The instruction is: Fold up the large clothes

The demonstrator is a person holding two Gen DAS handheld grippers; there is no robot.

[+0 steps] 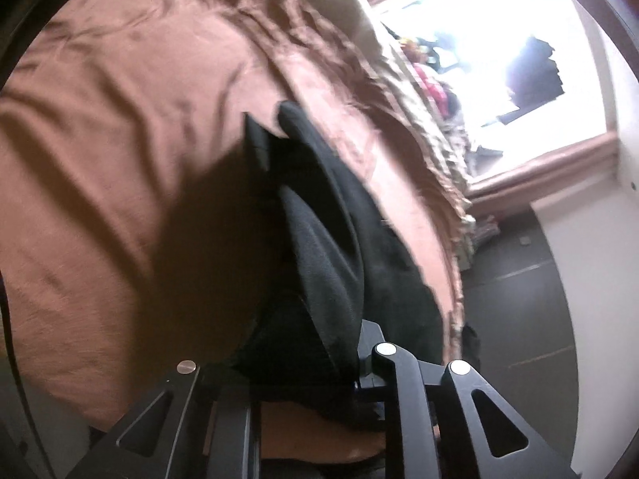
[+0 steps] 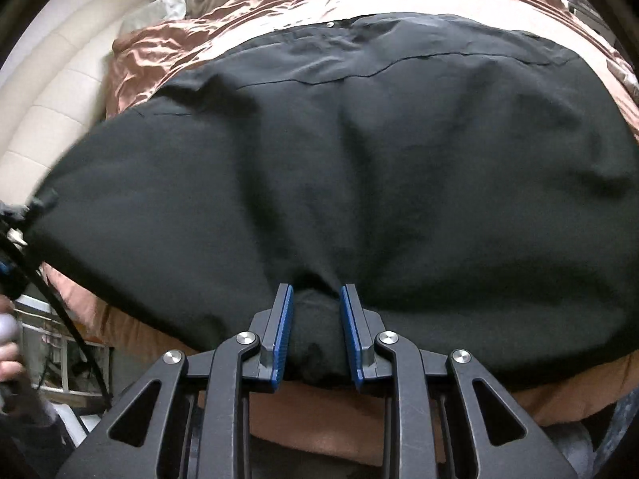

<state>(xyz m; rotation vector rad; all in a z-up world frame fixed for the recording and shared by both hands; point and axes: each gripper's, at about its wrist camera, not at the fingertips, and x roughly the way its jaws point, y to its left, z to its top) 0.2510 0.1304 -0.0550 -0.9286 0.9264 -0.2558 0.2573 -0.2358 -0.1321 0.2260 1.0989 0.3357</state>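
Two grippers are clamped on one black garment (image 2: 339,167), which is spread over a brown satin bedspread (image 2: 279,4). A bunched hem is pinched between the blue pads of the right gripper (image 2: 315,331). The left gripper (image 1: 319,279) (fingers mostly hidden) is wrapped in gathered black cloth.

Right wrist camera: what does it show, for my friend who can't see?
A hand-held gripper with blue pads pinches a bunched edge of a large black cloth garment. The garment lies spread over a shiny pinkish-brown bedspread.
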